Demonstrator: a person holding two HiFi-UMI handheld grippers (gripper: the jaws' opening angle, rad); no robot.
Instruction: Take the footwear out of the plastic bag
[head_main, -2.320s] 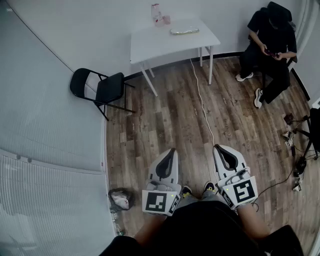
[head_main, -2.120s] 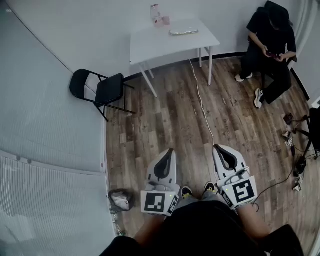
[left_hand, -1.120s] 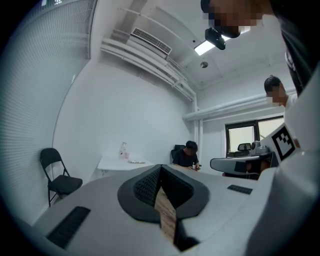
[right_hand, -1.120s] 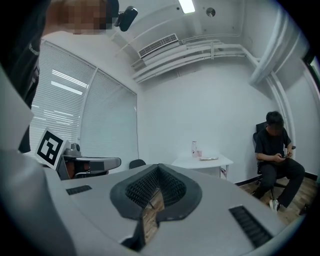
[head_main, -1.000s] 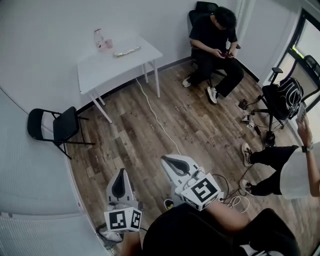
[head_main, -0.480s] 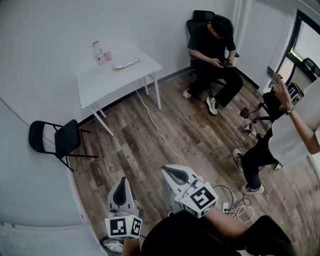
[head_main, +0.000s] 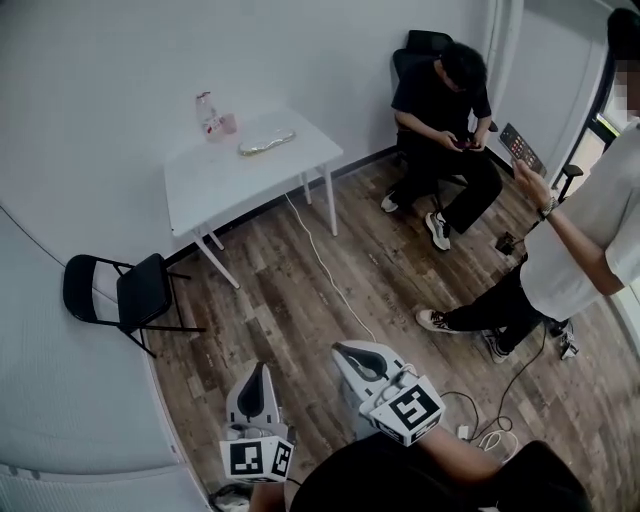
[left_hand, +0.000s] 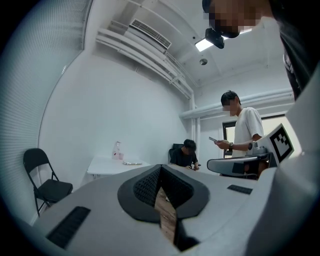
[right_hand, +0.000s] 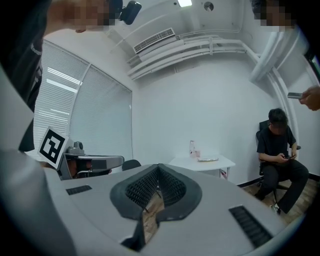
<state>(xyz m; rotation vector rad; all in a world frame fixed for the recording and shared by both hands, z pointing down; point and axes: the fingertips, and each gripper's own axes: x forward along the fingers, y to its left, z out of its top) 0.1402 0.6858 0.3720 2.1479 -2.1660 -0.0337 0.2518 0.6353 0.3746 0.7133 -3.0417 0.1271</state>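
Meanwhile, left claw (head_main: 255, 372) and right claw (head_main: 352, 352), both pressed together and empty, hover well apart from the bagged footwear (head_main: 266, 143) on the desk (head_main: 230, 185); the floor cable (head_main: 330, 275) could trip the approach.

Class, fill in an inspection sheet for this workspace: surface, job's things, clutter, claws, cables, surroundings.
Surface: white table against the wall, across the wood floor from both claws.
Job's things: a pale shiny bundle lies on the table, perhaps the bagged footwear; too small to tell.
Clutter: bottle and small pink container near the table's back edge.
Claws: left claw and right claw both shut, nothing between the jaws, well short of the table.
Cables: white cable runs over the floor from the table; loose coils lie at lower right.
Surroundings: black folding chair, a seated person and a standing person, each with a phone.
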